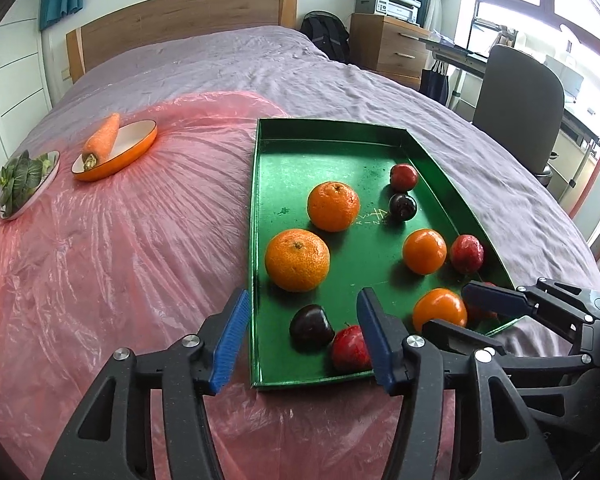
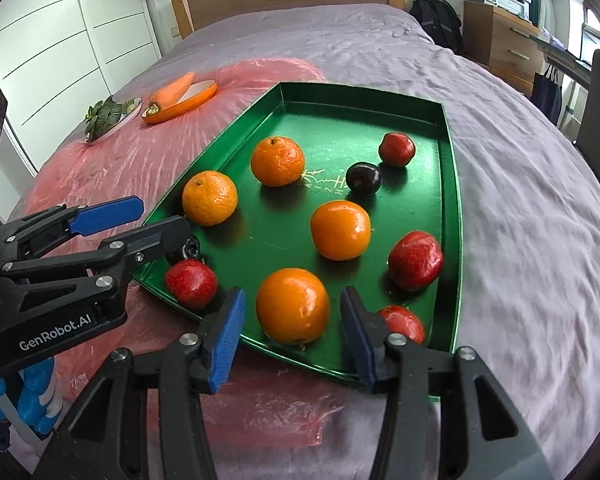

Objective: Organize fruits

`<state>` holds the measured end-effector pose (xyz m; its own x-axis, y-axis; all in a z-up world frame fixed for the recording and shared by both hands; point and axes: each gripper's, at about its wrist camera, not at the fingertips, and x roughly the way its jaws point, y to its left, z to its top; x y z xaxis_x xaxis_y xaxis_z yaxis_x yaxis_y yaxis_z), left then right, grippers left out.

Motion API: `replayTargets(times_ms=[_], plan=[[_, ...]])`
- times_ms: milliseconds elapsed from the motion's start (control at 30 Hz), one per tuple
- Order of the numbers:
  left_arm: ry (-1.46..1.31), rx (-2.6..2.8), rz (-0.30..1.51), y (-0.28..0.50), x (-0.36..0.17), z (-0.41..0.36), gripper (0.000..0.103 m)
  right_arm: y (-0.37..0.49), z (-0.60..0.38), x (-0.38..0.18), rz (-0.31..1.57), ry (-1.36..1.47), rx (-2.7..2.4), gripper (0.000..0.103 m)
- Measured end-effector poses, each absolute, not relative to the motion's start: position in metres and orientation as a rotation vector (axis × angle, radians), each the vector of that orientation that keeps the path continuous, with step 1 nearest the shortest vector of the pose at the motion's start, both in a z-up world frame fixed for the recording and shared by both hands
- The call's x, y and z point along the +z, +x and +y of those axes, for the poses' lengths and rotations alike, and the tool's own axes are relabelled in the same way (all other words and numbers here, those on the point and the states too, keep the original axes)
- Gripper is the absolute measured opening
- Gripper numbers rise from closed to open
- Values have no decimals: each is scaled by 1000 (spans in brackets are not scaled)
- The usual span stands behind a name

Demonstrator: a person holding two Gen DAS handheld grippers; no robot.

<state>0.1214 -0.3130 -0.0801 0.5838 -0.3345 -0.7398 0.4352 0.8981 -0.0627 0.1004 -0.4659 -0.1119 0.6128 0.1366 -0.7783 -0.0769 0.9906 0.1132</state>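
Fruits [image 2: 292, 305] scattered in green tray [image 2: 455, 216], both tools open (nothing gripped), far end bare, right rim crowded

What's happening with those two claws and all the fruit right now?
Left gripper open over tray's near corner, nothing held. Right gripper open around near orange, pads apart from it. Nothing blocking.

- "GenRobot.AI" in white letters runs along the black body of the left gripper [image 2: 112, 216], at the left edge of the right wrist view.
- Pale gold marks, a drawn emblem with small lettering beneath it, sit on the floor of the green tray [image 2: 419, 208] near its middle; the letters are too small to read.
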Motion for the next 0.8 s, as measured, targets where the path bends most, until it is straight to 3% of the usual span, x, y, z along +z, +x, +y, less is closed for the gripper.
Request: replayTargets(times_ms=[267, 500, 633, 733, 800], plan=[[112, -424, 811, 95, -63, -286, 51, 78, -450, -87, 859, 58, 111, 103], [70, -353, 765, 67, -49, -247, 52, 52, -423, -71, 820, 31, 101, 103], [42, -292, 739, 53, -42, -221, 63, 36, -407, -63, 789, 18, 87, 103], [39, -247, 725, 44, -39, -203, 81, 24, -398, -58, 763, 20, 72, 103], [43, -221, 708, 37, -35, -192, 82, 16, -393, -57, 751, 20, 58, 103]])
